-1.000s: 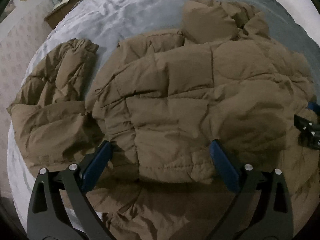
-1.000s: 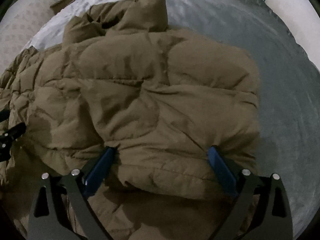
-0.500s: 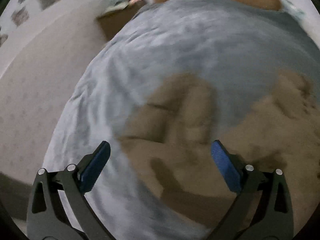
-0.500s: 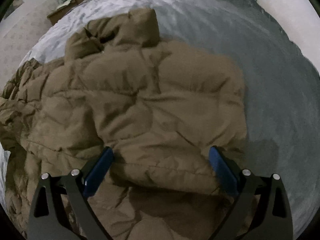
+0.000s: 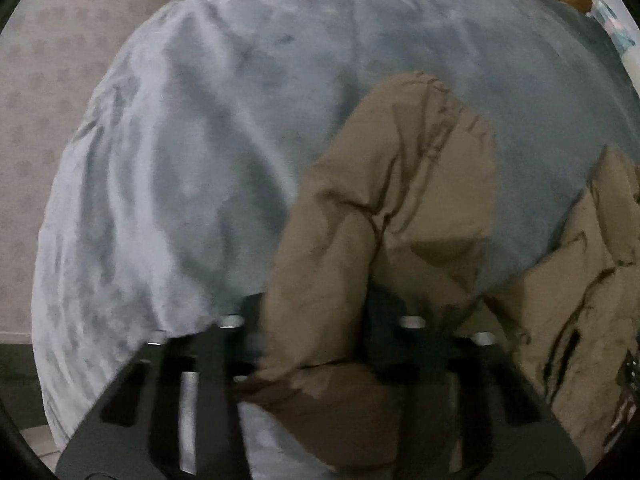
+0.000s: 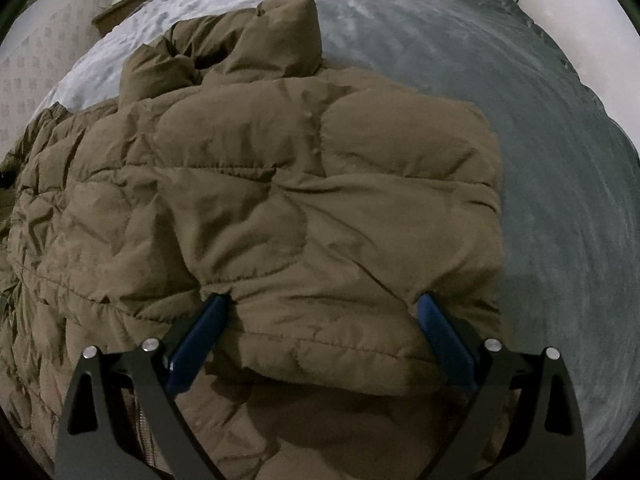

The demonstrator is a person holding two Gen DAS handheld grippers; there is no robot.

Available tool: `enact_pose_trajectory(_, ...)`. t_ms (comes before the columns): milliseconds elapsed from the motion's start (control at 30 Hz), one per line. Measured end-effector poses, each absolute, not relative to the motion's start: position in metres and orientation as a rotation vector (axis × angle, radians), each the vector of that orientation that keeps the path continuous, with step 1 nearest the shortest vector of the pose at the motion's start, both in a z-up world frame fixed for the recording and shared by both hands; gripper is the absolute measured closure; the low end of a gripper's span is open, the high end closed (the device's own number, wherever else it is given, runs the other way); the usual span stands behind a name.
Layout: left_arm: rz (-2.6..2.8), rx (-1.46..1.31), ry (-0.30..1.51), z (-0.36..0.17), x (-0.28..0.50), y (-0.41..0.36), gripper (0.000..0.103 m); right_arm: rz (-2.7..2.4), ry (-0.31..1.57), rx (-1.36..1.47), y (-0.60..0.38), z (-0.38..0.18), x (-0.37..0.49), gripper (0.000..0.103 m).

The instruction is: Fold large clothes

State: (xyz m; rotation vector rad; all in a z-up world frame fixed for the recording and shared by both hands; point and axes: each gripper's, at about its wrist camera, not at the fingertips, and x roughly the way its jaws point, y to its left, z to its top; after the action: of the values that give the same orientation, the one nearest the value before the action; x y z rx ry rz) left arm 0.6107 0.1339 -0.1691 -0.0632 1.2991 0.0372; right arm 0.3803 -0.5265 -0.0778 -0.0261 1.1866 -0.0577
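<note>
Left wrist view: my left gripper (image 5: 316,320) has just been closing, and its black jaws now pinch a puffy sleeve (image 5: 400,208) of the brown quilted down jacket (image 6: 280,208) between them. The picture is blurred, so I cannot make out the pads themselves — only fabric bulging up from between the fingers. The sleeve stretches away from the gripper across the grey plush bedspread (image 5: 180,160), with the rest of the jacket bunched at the right edge. Pale patterned floor (image 5: 36,120) shows at the left.

On the right wrist view, my right gripper (image 6: 320,320) stands with its blue pads (image 6: 196,340) wide apart, straddling a folded-over edge of the jacket — the pads touch the fabric on either side but do not clamp it. The jacket lies spread over the bed, its collar (image 6: 256,48) pointing away from me, bare bedspread to its right.
</note>
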Motion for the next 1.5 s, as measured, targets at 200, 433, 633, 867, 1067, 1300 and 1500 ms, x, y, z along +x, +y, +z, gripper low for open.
enact_pose_trajectory(200,0.137,-0.204,1.170,-0.128,0.574,0.184,0.086,-0.057,1.184,-0.042,-0.521,-0.079,0.380,0.006)
enact_pose_trajectory(433,0.271,-0.232,0.987,-0.054,0.498,0.201,0.083,-0.050,1.182,-0.050,-0.516,-0.081,0.376,0.006)
enact_pose_trajectory(633,0.426,-0.057,1.095,-0.073,0.529,0.204,0.067,-0.056,1.182,-0.060,-0.515,-0.081,0.376,0.006)
enact_pose_trajectory(867,0.481,-0.099,1.092,-0.089,0.527,0.225,0.010,-0.044,1.187,-0.070,-0.519,-0.077,0.377,0.006)
enact_pose_trajectory(1067,0.480,-0.251,1.069,-0.088,0.473,0.271,0.003,-0.040,1.180,-0.066,-0.521,-0.077,0.373,0.006)
enact_pose_trajectory(1300,0.484,-0.530,0.982,-0.099,0.437,0.320,0.005,-0.039,1.179,-0.077,-0.521,-0.077,0.369,0.006)
enact_pose_trajectory(1500,0.491,-0.581,0.986,-0.104,0.434,0.333,0.005,-0.044,1.182,-0.086,-0.518,-0.078,0.367,0.006)
